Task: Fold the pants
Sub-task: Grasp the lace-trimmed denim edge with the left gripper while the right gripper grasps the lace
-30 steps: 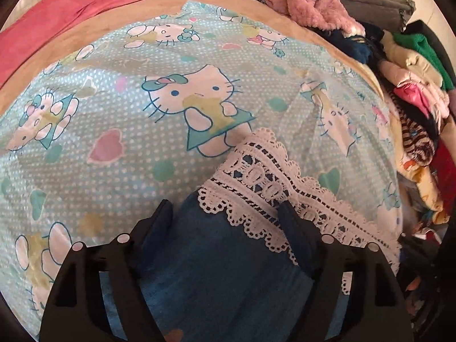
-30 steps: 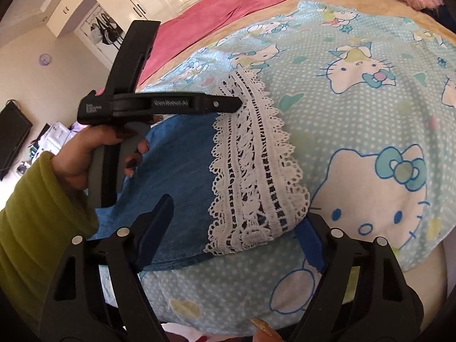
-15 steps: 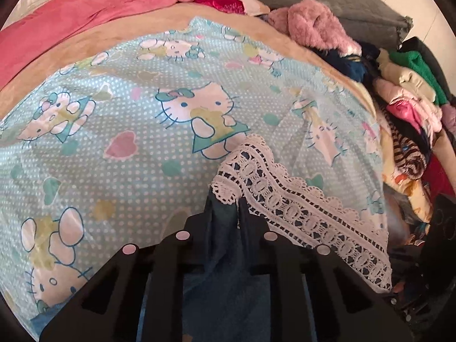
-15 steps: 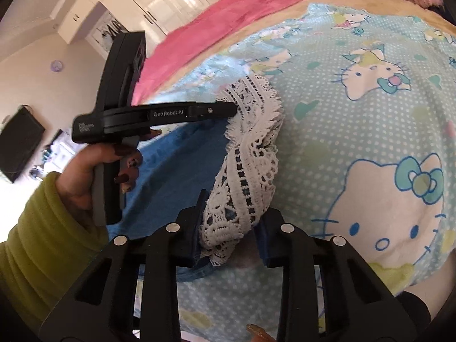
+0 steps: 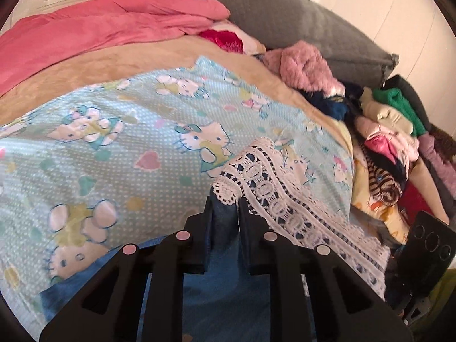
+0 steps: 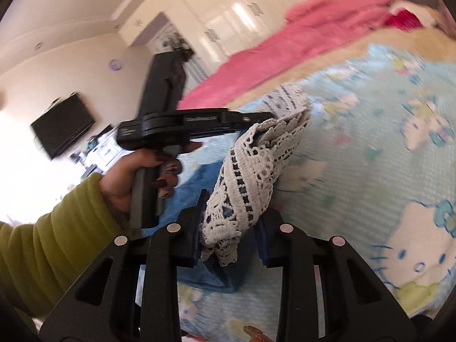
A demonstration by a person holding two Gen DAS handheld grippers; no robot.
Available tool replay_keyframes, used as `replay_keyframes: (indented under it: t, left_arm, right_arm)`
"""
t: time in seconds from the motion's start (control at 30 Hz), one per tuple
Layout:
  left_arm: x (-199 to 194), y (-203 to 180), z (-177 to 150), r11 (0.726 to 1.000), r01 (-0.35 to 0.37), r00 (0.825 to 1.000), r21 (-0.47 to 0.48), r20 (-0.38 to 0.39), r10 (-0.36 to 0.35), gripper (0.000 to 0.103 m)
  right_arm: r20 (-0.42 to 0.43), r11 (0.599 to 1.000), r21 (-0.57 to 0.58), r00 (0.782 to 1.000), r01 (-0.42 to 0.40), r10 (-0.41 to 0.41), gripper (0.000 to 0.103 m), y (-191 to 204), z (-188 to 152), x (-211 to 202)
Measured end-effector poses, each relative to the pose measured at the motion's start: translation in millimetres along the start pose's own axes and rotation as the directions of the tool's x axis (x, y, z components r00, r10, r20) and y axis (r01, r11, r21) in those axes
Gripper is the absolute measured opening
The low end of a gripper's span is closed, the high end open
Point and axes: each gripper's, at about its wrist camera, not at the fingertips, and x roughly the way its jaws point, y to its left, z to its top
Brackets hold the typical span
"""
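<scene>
Both ends of the white lace hem on the blue denim pants pinched and raised off the pale blue cat-print bedsheet. Left gripper clamped on denim just behind the lace corner, jaws nearly together with cloth between. Right gripper clamped on bunched lace and denim at the other corner, jaws a little wider for the thicker wad.

Judged as the start of a fold, hem toward waistband. Best to keep both corners level over the bedsheet, hold the lace edge taut between them so no sag or twist forms, carry it over the rest of the pants, and lower it square before letting go. Grip on the right looks shallow and lumpy; a slip there is the main risk.

Waistband and most of the legs cut off below the bedsheet's near edge, behind the gripper bodies. Right wrist view smeared by motion, so the lace's far end and the left fingertips are hard to make out there; only the hand on the handle reads clearly. Pile of mixed clothes beyond the bedsheet's right edge not separable item by item.
</scene>
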Motion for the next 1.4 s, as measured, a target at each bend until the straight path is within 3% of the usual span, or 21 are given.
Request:
replay_keyframes:
  t: [0.23, 0.27, 0.37, 0.57, 0.7, 0.8, 0.87, 1.0, 1.13, 1.2, 1.23, 1.27, 1.33, 1.37, 1.4]
  left_arm:
    - [-49, 29, -22, 0.999, -0.013, 0.998, -0.044, 0.062, 0.015, 0.018]
    - [-59, 38, -27, 0.997, -0.025, 0.997, -0.072, 0.077, 0.031, 0.022]
    - [-90, 64, -45, 0.983, -0.06, 0.989, -0.175, 0.123, 0.082, 0.049]
    - [-155, 111, -103, 0.915, -0.105, 0.966, -0.39, 0.177, 0.186, 0.063]
    - [-170, 127, -136, 0.871, -0.03, 0.963, -0.491, 0.219, 0.156, 0.073]
    - [-168, 125, -149, 0.863, 0.002, 0.96, -0.506, 0.241, 0.139, 0.079]
    - [-157, 124, -147, 0.862, 0.03, 0.971, -0.506, 0.218, 0.095, 0.08]
    - [-137, 123, -147, 0.86, 0.076, 0.98, -0.504, 0.197, 0.029, 0.08]
    - [-116, 119, -141, 0.874, 0.052, 0.99, -0.483, 0.143, 0.02, 0.08]
    - [-109, 120, -139, 0.864, 0.049, 0.99, -0.5, 0.14, 0.025, 0.081]
    - [-106, 120, -138, 0.854, 0.051, 0.987, -0.518, 0.156, 0.036, 0.08]
    - [-103, 120, -137, 0.85, 0.055, 0.986, -0.525, 0.162, 0.037, 0.077]
    - [-95, 117, -134, 0.857, 0.055, 0.987, -0.512, 0.156, 0.03, 0.049]
    - [-92, 117, -135, 0.859, 0.055, 0.988, -0.508, 0.152, 0.027, 0.03]
    - [-90, 117, -135, 0.86, 0.065, 0.988, -0.506, 0.155, 0.017, 0.023]
  right_arm:
    - [-0.088, 0.985, -0.17, 0.996, -0.026, 0.011, 0.022, 61, 11, 40]
    - [-0.108, 0.978, -0.209, 0.994, -0.023, 0.0, 0.022, 71, 9, 48]
    - [-0.171, 0.942, -0.336, 0.983, 0.005, -0.066, 0.023, 99, -3, 77]
    - [-0.285, 0.871, -0.491, 0.946, -0.007, -0.153, 0.027, 127, -51, 120]
    - [-0.26, 0.809, -0.588, 0.943, 0.013, -0.205, 0.033, 137, -75, 121]
    - [-0.214, 0.782, -0.621, 0.95, 0.046, -0.226, 0.036, 143, -78, 114]
    - [-0.191, 0.767, -0.638, 0.949, 0.074, -0.25, 0.042, 144, -81, 109]
    - [-0.173, 0.73, -0.675, 0.94, 0.103, -0.293, 0.045, 154, -89, 112]
    - [-0.175, 0.708, -0.696, 0.927, 0.122, -0.332, 0.045, 158, -91, 121]
    - [-0.191, 0.726, -0.678, 0.926, 0.115, -0.325, 0.038, 156, -88, 124]
    - [-0.204, 0.739, -0.666, 0.928, 0.101, -0.311, 0.023, 155, -87, 122]
    - [-0.216, 0.752, -0.654, 0.931, 0.086, -0.294, 0.014, 154, -87, 120]
    - [-0.212, 0.772, -0.631, 0.94, 0.076, -0.266, 0.013, 155, -83, 112]
    - [-0.207, 0.778, -0.624, 0.946, 0.069, -0.25, 0.013, 156, -80, 109]
    - [-0.198, 0.784, -0.617, 0.953, 0.059, -0.228, 0.013, 156, -77, 105]
